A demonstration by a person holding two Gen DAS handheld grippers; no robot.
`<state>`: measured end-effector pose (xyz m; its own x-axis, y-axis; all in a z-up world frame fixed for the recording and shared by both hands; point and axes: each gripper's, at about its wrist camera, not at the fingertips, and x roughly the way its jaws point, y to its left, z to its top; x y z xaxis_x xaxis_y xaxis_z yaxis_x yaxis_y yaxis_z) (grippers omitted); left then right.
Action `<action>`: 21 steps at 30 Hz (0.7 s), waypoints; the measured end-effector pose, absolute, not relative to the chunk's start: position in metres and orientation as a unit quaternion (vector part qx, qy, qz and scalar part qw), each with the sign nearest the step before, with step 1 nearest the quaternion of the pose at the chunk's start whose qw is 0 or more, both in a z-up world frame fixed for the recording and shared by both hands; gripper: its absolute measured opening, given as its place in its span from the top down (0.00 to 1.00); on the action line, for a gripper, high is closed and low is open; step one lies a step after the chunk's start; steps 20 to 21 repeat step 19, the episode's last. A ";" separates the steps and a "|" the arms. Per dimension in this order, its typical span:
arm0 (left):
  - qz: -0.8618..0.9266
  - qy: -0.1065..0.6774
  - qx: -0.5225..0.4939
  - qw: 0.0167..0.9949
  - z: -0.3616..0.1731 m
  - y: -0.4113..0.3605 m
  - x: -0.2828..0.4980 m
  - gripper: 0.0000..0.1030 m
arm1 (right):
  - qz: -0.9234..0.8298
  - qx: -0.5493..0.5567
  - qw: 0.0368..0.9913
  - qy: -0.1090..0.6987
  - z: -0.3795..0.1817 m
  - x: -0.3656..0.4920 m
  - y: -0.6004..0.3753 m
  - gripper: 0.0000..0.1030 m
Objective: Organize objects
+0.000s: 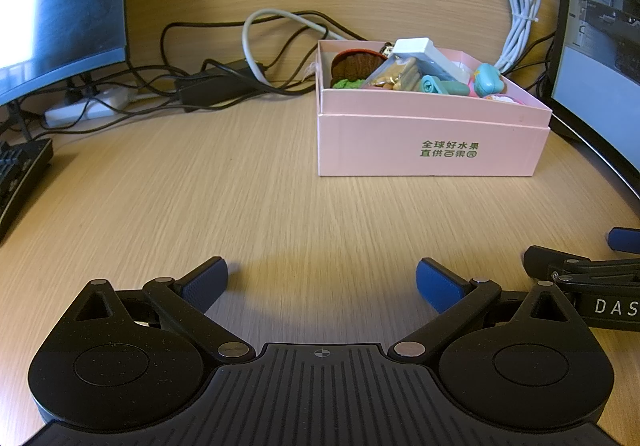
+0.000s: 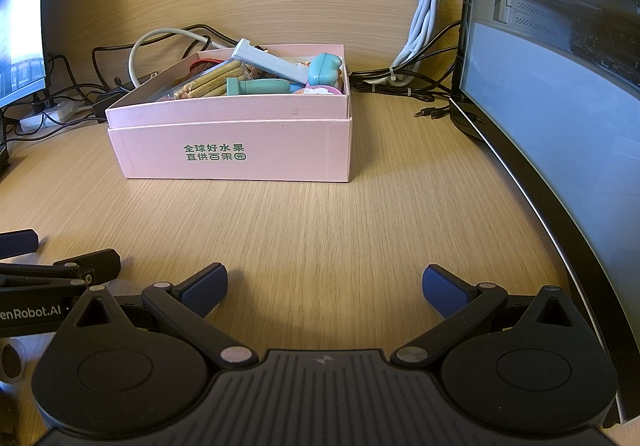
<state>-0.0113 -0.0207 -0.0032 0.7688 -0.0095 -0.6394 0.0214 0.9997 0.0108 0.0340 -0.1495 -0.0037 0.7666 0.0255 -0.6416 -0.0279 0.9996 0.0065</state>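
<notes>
— What are the two grippers doing down there?

— Both sit low at the bottom of their views, just over the wooden desk (image 1: 240,186). The left gripper (image 1: 322,280) has its jaws spread wide, blue pads (image 1: 436,284) well apart, nothing between them but bare desk. Same with the right gripper (image 2: 325,286): jaws fully apart, holding nothing, touching nothing I can make out.

— And the things being tidied?

— All in the pink box (image 1: 432,146), right of centre in the left view, left of centre in the right view (image 2: 236,150). Green print on its front wall. It's piled above the rim: a white bar (image 2: 272,60) lying tilted across the top, a teal toy (image 2: 326,70), a clear packet of biscuit sticks (image 2: 216,80), something brown and knitted (image 1: 354,66) toward the box's left end.

— Around it?

— Tangled black cables (image 1: 208,58) behind, a bundled white cable (image 2: 424,14) in the upper right, and a curved monitor (image 2: 552,126) down the right edge.
</notes>
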 end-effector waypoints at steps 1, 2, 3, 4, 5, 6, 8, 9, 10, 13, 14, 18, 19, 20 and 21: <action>-0.008 0.340 0.009 0.940 -0.003 -0.021 -0.011 0.00 | 0.014 -0.002 0.940 0.341 -0.004 0.034 -0.150 0.00; -0.008 0.340 0.009 0.940 -0.003 -0.021 -0.011 0.00 | 0.014 -0.002 0.940 0.341 -0.004 0.034 -0.150 0.00; -0.009 0.340 0.009 0.940 -0.003 -0.021 -0.011 0.00 | 0.014 -0.002 0.940 0.341 -0.004 0.034 -0.149 0.00; -0.008 0.340 0.009 0.940 -0.003 -0.021 -0.011 0.00 | 0.014 -0.002 0.940 0.341 -0.004 0.034 -0.150 0.00; -0.008 0.340 0.009 0.940 -0.003 -0.021 -0.011 0.00 | 0.014 -0.002 0.940 0.341 -0.004 0.034 -0.149 0.00; -0.009 0.340 0.009 0.940 -0.003 -0.021 -0.011 0.00 | 0.014 -0.002 0.940 0.341 -0.004 0.034 -0.149 0.00; -0.009 0.340 0.009 0.940 -0.003 -0.020 -0.011 0.00 | 0.014 -0.002 0.940 0.341 -0.004 0.034 -0.150 0.00; -0.009 0.340 0.009 0.940 -0.003 -0.021 -0.011 0.00 | 0.014 -0.002 0.940 0.341 -0.004 0.034 -0.150 0.00; -0.009 0.340 0.009 0.940 -0.003 -0.021 -0.011 0.00 | 0.014 -0.002 0.940 0.341 -0.004 0.034 -0.150 0.00; -0.011 0.340 0.008 0.940 -0.003 -0.019 -0.011 0.00 | 0.014 -0.002 0.940 0.341 -0.004 0.034 -0.150 0.00; -0.011 0.340 0.008 0.940 -0.003 -0.018 -0.012 0.00 | 0.014 -0.002 0.940 0.341 -0.004 0.034 -0.150 0.00; -0.011 0.339 0.008 0.941 -0.003 -0.017 -0.012 0.00 | 0.014 -0.002 0.940 0.341 -0.004 0.034 -0.150 0.00; -0.011 0.340 0.008 0.940 -0.003 -0.016 -0.012 0.00 | 0.014 -0.002 0.940 0.341 -0.004 0.034 -0.150 0.00; -0.011 0.340 0.008 0.940 -0.003 -0.016 -0.012 0.00 | 0.014 -0.002 0.940 0.341 -0.004 0.034 -0.150 0.00; -0.011 0.340 0.008 0.940 -0.003 -0.016 -0.012 0.00 | 0.014 -0.002 0.940 0.341 -0.004 0.034 -0.150 0.00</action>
